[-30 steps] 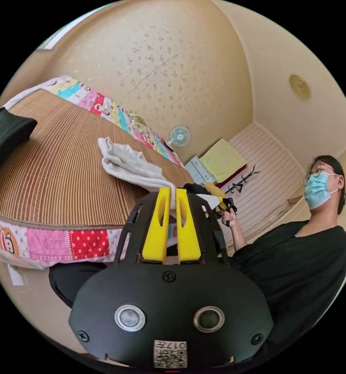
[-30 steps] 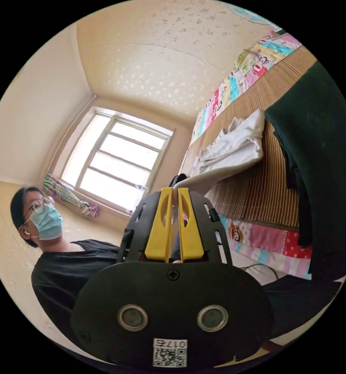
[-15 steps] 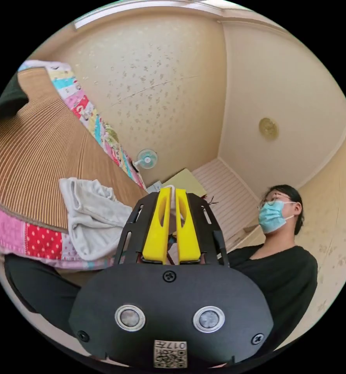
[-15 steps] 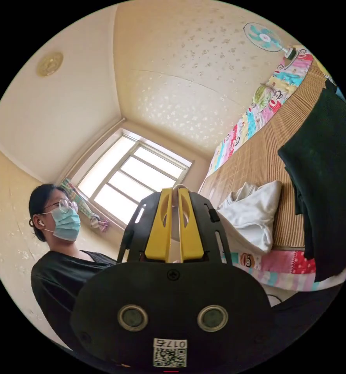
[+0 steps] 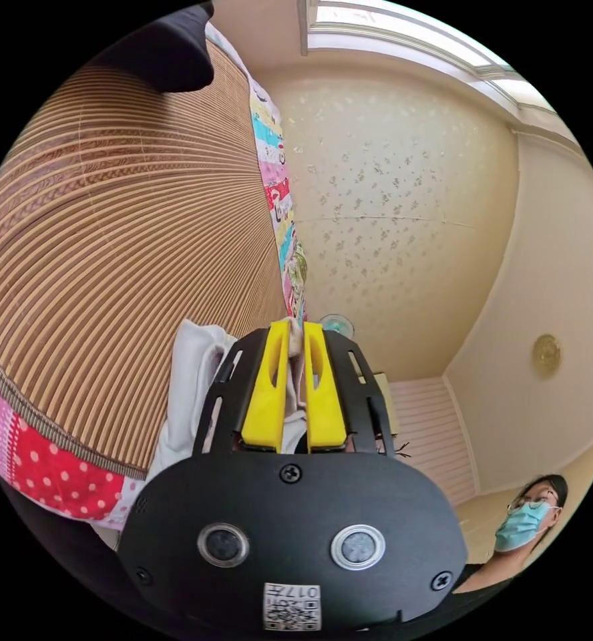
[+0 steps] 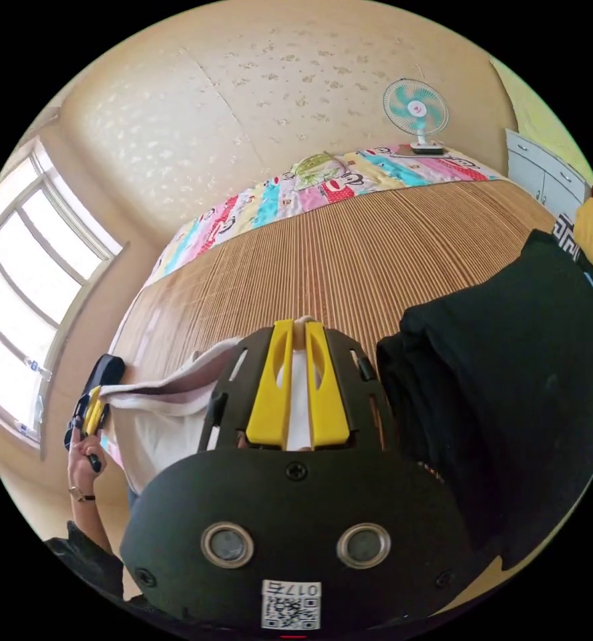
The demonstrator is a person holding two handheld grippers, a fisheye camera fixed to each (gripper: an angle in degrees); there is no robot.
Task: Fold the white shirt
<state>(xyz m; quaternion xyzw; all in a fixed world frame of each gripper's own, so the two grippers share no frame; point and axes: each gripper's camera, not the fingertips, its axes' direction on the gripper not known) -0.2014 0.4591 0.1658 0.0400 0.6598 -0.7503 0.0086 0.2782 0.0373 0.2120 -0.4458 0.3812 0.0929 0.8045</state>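
Observation:
The white shirt (image 5: 193, 380) hangs at the near edge of the bed, its cloth bunched beside my left gripper (image 5: 296, 328), whose yellow jaws are shut on an edge of it. In the right gripper view the white shirt (image 6: 156, 420) stretches taut from my right gripper (image 6: 299, 326), shut on its edge, across to the other gripper (image 6: 95, 407) held in a person's hand at the left. The cloth below that top edge drops toward the bed's side.
A striped bamboo mat (image 6: 350, 260) covers the bed, bordered by a colourful patchwork quilt (image 6: 323, 180). A dark folded garment (image 6: 510, 374) lies on the mat at the right. A small fan (image 6: 415, 110) stands at the bed's far side. A person in a black top (image 5: 530, 521) stands nearby.
Both cameras have swung round toward the bed. The shirt has come off the mat's middle and now hangs spread between the two grippers at the bed's near edge.

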